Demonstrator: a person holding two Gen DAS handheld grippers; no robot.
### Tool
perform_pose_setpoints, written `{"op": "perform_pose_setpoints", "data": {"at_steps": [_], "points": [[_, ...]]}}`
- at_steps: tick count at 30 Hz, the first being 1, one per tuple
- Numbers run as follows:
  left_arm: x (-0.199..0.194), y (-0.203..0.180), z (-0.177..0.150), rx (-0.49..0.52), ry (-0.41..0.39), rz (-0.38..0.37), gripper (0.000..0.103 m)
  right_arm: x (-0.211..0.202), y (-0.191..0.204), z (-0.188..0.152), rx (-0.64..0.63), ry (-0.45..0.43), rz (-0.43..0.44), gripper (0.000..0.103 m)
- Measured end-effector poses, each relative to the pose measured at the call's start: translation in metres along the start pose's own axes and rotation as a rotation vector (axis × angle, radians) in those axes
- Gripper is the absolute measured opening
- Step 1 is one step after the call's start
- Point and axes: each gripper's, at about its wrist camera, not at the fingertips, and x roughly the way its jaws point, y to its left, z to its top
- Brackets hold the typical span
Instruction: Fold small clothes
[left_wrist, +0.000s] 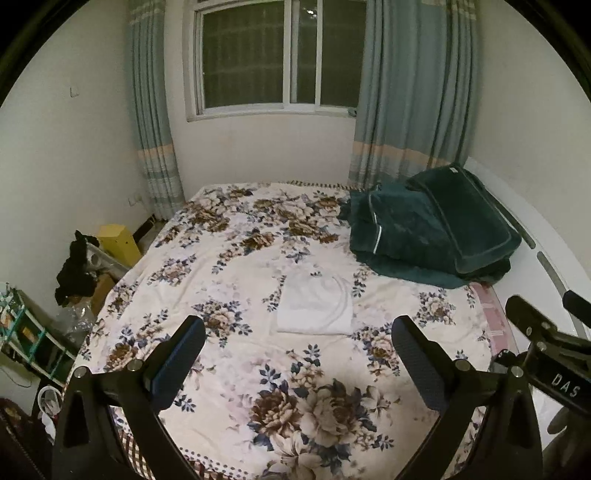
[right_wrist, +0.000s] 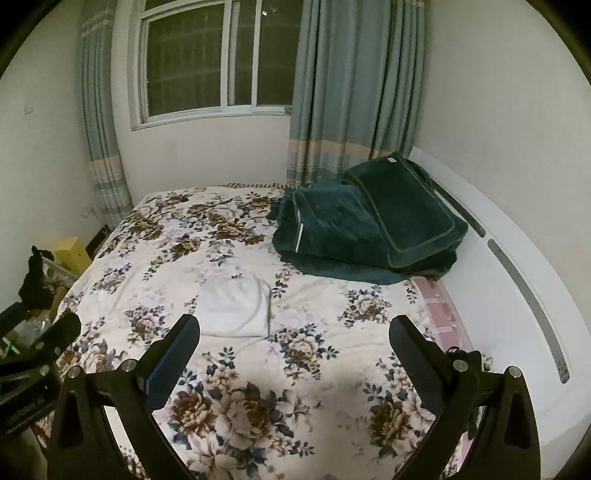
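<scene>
A small white garment (left_wrist: 316, 304) lies folded into a neat rectangle in the middle of the flowered bed cover (left_wrist: 236, 258). It also shows in the right wrist view (right_wrist: 234, 306). My left gripper (left_wrist: 297, 328) is open and empty, held above the near part of the bed, short of the garment. My right gripper (right_wrist: 293, 326) is open and empty too, held over the bed to the right of the garment. The right gripper's body shows at the right edge of the left wrist view (left_wrist: 546, 347).
A dark green folded blanket and pillow (left_wrist: 432, 229) lie at the bed's far right, by a white headboard (right_wrist: 517, 266). Left of the bed are a yellow box (left_wrist: 118, 243), black cloth (left_wrist: 75, 266) and a shelf (left_wrist: 26, 332). Window and curtains are behind.
</scene>
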Motion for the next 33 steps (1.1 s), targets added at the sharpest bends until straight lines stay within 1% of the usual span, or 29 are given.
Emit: {"op": "perform_pose_setpoints", "data": {"at_steps": [2, 4, 8, 12, 17, 33], "points": [[-0.005, 0.001, 0.003, 0.003, -0.003, 0.020, 0.103, -0.002, 0.001, 0.002, -0.011, 0.003, -0.002, 0.103], [-0.009, 0.001, 0.004, 0.004, -0.001, 0.036, 0.103, -0.003, 0.001, 0.003, -0.010, 0.012, 0.018, 0.103], [-0.015, 0.001, 0.008, 0.009, 0.010, 0.050, 0.103, -0.007, 0.003, 0.008, -0.025, 0.023, 0.037, 0.103], [-0.019, 0.001, 0.009, 0.009, 0.015, 0.052, 0.103, -0.017, 0.003, 0.014, -0.031, 0.020, 0.043, 0.103], [-0.024, 0.001, 0.011, 0.008, 0.001, 0.051, 0.103, -0.022, 0.000, 0.019, -0.027, 0.011, 0.054, 0.103], [-0.026, -0.001, 0.012, 0.011, -0.005, 0.051, 0.103, -0.025, -0.004, 0.026, -0.031, 0.011, 0.066, 0.103]]}}
